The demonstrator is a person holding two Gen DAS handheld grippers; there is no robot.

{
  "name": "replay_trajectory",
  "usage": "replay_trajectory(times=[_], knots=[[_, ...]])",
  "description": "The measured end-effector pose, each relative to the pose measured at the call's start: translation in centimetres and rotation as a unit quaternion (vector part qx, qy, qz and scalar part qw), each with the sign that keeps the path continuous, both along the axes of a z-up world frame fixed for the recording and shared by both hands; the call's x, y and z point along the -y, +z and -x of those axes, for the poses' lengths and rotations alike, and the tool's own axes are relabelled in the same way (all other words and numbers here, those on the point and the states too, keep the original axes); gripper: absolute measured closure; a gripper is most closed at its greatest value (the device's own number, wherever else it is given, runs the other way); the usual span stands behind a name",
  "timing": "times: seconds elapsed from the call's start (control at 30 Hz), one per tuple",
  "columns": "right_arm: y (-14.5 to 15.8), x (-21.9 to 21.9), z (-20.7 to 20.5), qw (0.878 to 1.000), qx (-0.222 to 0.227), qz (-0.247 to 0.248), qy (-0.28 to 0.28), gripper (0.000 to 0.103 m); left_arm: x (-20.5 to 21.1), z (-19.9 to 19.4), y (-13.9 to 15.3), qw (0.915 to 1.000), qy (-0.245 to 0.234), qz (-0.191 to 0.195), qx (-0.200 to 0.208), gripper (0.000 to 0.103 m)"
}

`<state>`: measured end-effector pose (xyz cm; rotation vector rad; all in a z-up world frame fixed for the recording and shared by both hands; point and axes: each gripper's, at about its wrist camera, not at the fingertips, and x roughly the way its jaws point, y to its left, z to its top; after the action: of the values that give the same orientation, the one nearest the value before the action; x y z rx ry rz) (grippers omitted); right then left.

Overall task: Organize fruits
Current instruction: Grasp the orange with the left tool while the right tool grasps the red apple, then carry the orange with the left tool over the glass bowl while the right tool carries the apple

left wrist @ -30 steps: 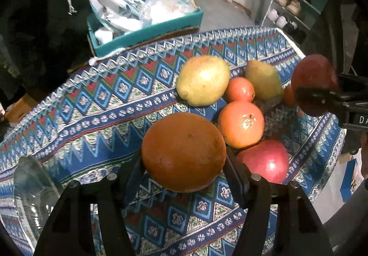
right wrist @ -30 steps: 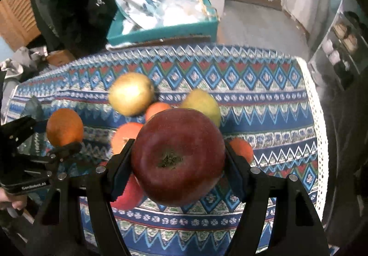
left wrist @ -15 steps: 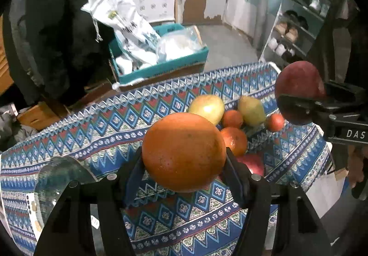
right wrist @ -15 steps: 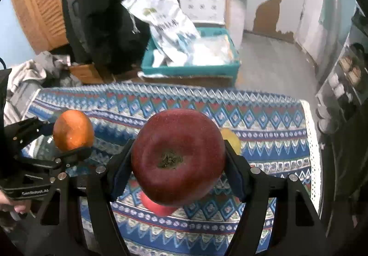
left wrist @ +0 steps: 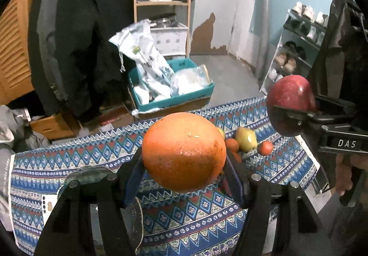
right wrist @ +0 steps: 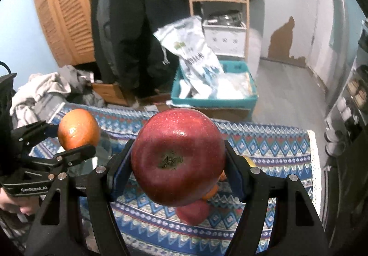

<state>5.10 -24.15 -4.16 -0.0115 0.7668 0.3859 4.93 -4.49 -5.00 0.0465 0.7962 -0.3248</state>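
Now each tool pinches fruit between its pads (orange [left wrist: 184, 152] left, apple [right wrist: 178, 157] right), above the tablecloth [left wrist: 188, 217].

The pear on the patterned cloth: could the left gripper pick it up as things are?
Probably not yet. The left gripper is already shut on an orange and held above the cloth, while the pear lies unobstructed among other fruit.

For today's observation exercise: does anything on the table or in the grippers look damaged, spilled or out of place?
Nothing stands out. The orange and apple sit squarely in their grippers, and the loose fruit lies together on the cloth.
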Motion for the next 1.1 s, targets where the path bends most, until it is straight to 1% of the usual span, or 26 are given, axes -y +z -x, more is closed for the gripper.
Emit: replay_trajectory(times=[0.27,0.57,0.77,1.1], knots=[[1.7,-2.8,0.4,0.999,0.016,-0.012,0.027,0.031,-2.4,1.3,1.8,0.9995,0.018,0.007,0.024,0.036],[2.6,-6.5,-0.1,0.998,0.020,-0.016,0.056,0.031,-5.5,2.1,2.3,0.9984,0.044,0.020,0.030,0.036],[2.5,-9.2,-0.6,0.997,0.016,-0.013,0.075,0.031,-8.1,2.2,1.9,0.9971,0.067,0.027,0.022,0.036],[1.2,-14.4,-1.7,0.994,-0.005,-0.010,0.113,0.031,-12.0,2.3,0.6,0.9938,0.107,0.030,0.010,0.036]])
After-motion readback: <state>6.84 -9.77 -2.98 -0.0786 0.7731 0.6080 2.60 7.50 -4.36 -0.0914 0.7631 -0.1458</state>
